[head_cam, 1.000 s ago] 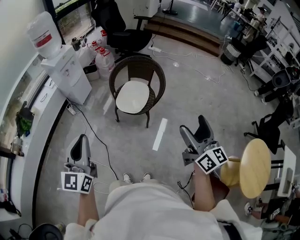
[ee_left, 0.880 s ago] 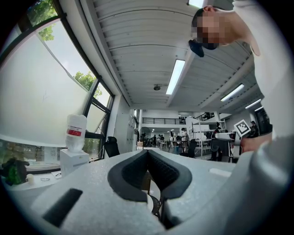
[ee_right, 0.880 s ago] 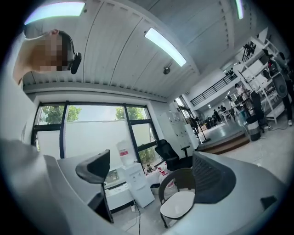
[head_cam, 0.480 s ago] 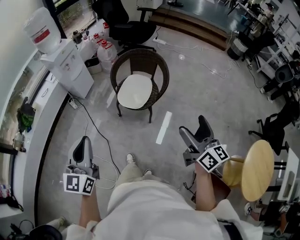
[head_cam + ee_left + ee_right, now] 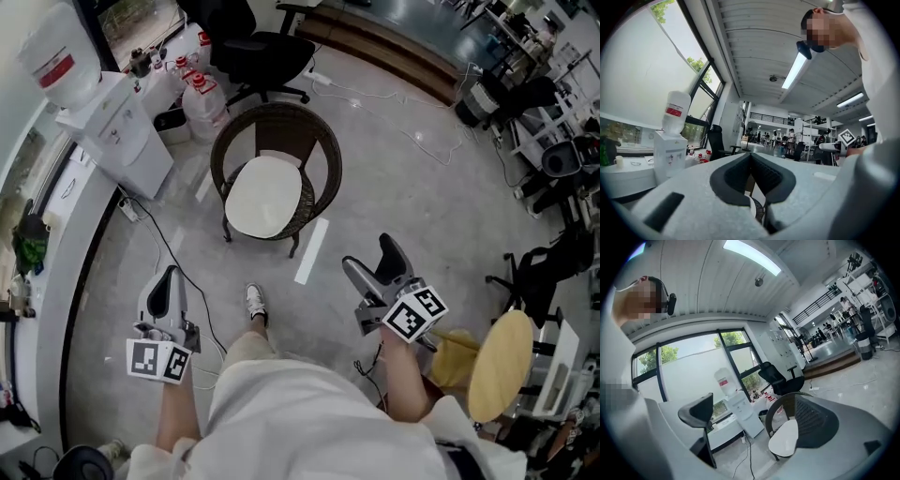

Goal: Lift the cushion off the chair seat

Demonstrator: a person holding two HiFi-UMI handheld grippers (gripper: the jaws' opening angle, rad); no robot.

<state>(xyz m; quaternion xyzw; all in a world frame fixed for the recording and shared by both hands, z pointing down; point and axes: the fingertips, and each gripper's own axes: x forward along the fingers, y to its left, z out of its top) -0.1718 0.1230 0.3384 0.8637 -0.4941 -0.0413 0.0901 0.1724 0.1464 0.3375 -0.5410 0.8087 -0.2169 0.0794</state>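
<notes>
Concrete floor point(image 5: 394, 187): cushion point(image 5: 262, 197) unlifted on wicker chair point(image 5: 322, 159); left gripper point(image 5: 169, 279) seemingly closed, right gripper point(image 5: 373, 262) just opened wide, both empty.

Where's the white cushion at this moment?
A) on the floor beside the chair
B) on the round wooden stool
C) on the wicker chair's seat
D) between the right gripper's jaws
C: the cushion lies flat on the seat of the wicker chair, and the right gripper is open and empty, short of it.
</notes>
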